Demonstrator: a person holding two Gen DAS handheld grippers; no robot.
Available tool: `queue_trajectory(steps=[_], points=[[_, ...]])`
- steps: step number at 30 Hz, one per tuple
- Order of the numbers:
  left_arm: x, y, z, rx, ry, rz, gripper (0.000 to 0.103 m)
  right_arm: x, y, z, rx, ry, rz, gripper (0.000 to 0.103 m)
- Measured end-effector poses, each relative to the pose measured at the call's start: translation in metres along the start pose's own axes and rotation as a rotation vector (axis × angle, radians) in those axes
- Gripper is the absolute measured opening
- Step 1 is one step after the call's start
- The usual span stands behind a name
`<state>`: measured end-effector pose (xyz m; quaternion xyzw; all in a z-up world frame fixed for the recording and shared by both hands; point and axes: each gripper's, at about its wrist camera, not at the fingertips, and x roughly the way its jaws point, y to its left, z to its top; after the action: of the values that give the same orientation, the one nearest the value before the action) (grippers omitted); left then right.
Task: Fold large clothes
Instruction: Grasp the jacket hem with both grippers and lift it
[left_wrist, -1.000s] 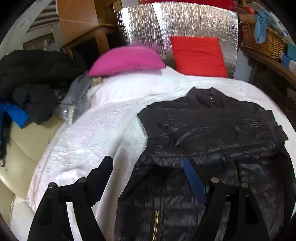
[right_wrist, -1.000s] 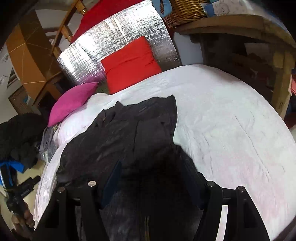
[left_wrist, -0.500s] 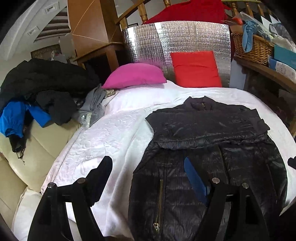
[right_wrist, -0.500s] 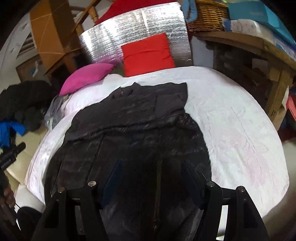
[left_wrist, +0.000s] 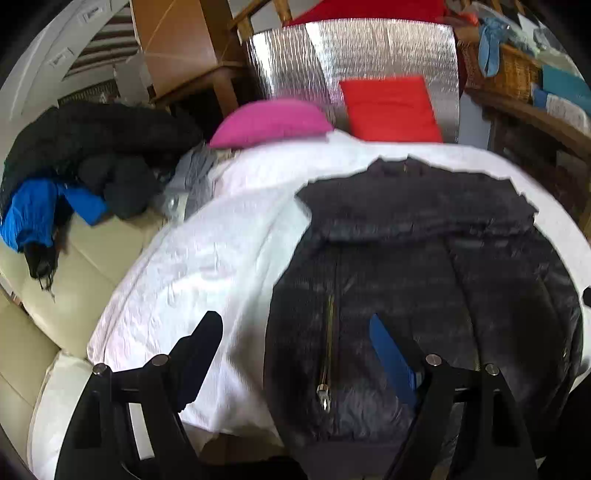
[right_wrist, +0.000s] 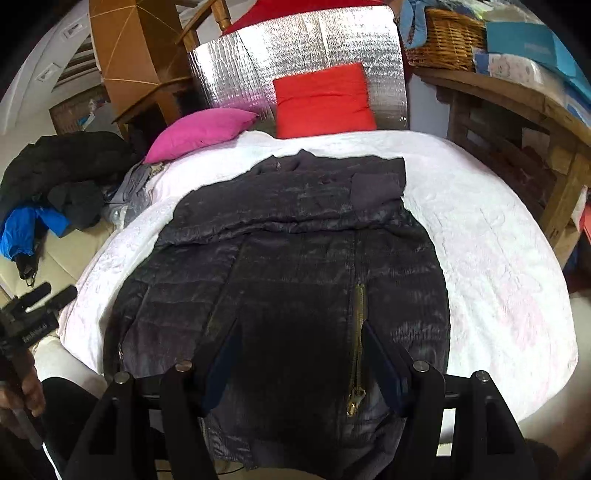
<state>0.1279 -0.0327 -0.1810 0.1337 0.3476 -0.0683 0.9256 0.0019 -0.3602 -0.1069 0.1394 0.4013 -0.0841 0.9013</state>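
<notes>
A black quilted jacket (left_wrist: 424, 266) (right_wrist: 295, 258) lies flat on the white bed cover (left_wrist: 207, 266) (right_wrist: 487, 236), front up, brass zip toward me, sleeves folded across the chest. My left gripper (left_wrist: 295, 343) hovers open over the jacket's left edge near the hem; one finger is over the white cover, the blue-padded one over the jacket. My right gripper (right_wrist: 301, 350) hangs open above the hem, nothing between its pads. In the right wrist view the left gripper (right_wrist: 37, 306) shows at the far left, held by a hand (right_wrist: 22, 387).
A pink pillow (left_wrist: 269, 122) and a red cushion (left_wrist: 391, 109) lean at the bed's head against a silver foil panel (left_wrist: 354, 51). Dark clothes with a blue garment (left_wrist: 33, 210) pile on the cream sofa (left_wrist: 74, 280) on the left. A wooden shelf with a wicker basket (right_wrist: 447, 40) stands on the right.
Both grippers have drawn back toward the bed's near edge, so the jacket's hem and zip pull come into view. The right wrist view has rolled level. Both pairs of jaws stay open.
</notes>
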Motion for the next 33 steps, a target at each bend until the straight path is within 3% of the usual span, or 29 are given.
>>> queue_trajectory(steps=[15,21,28,33], points=[[0.015,0.007,-0.044,0.016,0.101,0.004,0.082,-0.002,-0.027,-0.032,0.007,0.082,-0.064,0.071],[0.037,0.042,-0.082,-0.117,0.267,-0.068,0.082,-0.006,-0.054,-0.058,0.058,0.171,-0.062,0.071],[0.071,0.080,-0.125,-0.323,0.467,-0.175,0.082,0.015,-0.071,-0.100,0.103,0.355,-0.010,0.071],[0.091,0.087,-0.140,-0.383,0.541,-0.233,0.082,0.048,-0.071,-0.115,0.176,0.431,0.017,0.071]])
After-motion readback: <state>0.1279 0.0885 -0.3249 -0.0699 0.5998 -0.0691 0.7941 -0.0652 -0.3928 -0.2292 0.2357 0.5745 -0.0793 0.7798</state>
